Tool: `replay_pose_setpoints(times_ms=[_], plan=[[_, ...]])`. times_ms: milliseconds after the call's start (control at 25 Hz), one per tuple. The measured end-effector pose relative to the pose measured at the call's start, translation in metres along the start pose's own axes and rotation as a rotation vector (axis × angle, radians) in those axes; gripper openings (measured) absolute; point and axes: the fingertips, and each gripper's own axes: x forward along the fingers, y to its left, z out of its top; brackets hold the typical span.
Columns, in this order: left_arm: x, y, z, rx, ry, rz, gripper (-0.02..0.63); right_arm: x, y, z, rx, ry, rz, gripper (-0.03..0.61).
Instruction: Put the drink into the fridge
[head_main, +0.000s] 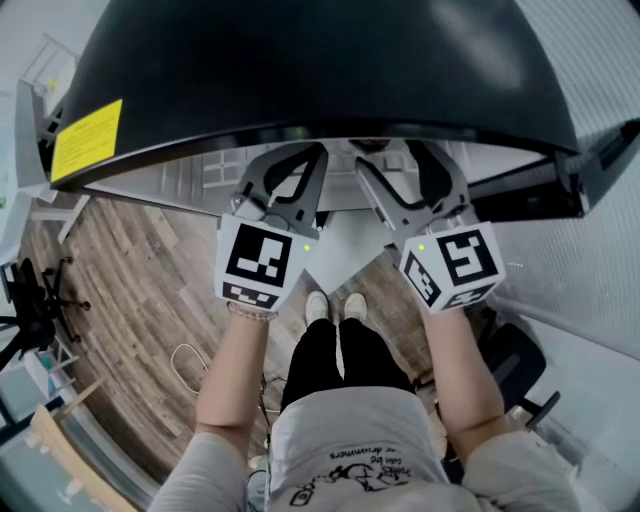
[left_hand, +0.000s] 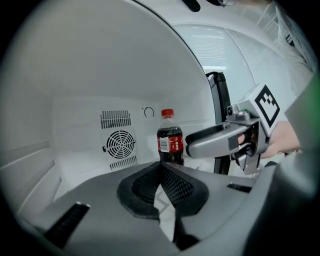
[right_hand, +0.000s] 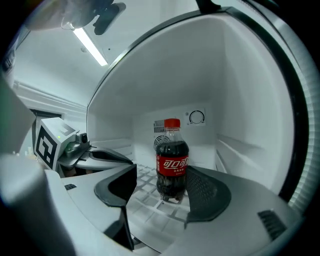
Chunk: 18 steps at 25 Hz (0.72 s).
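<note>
The cola bottle (right_hand: 172, 159) stood upright on the fridge shelf (right_hand: 145, 188) between the right gripper's (right_hand: 162, 171) wide-apart jaws, ungripped. The left gripper (left_hand: 161, 168) was closed and empty. The bottle looked rigid, smooth and weighty, best gripped at the label.

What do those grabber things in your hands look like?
The left gripper and right gripper are grey, with dark mesh-textured pads inside their curved jaws. Each carries a white cube printed with black square markers, plus a small green light. The person wears short light grey sleeves and a thin bracelet on the left wrist.
</note>
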Motion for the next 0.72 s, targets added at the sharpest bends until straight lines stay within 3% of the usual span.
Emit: replay_pose_setpoints(times_ms=[440, 720], plan=[[-0.043, -0.018, 0.046, -0.128, -0.103, -0.065, 0.002, -0.036, 0.027, 0.031, -0.009, -0.025, 0.101, 0.155], [-0.069, -0.044, 0.085, -0.178, -0.163, -0.137, 0.003, -0.067, 0.048, 0.057, -0.014, -0.04, 0.205, 0.083]])
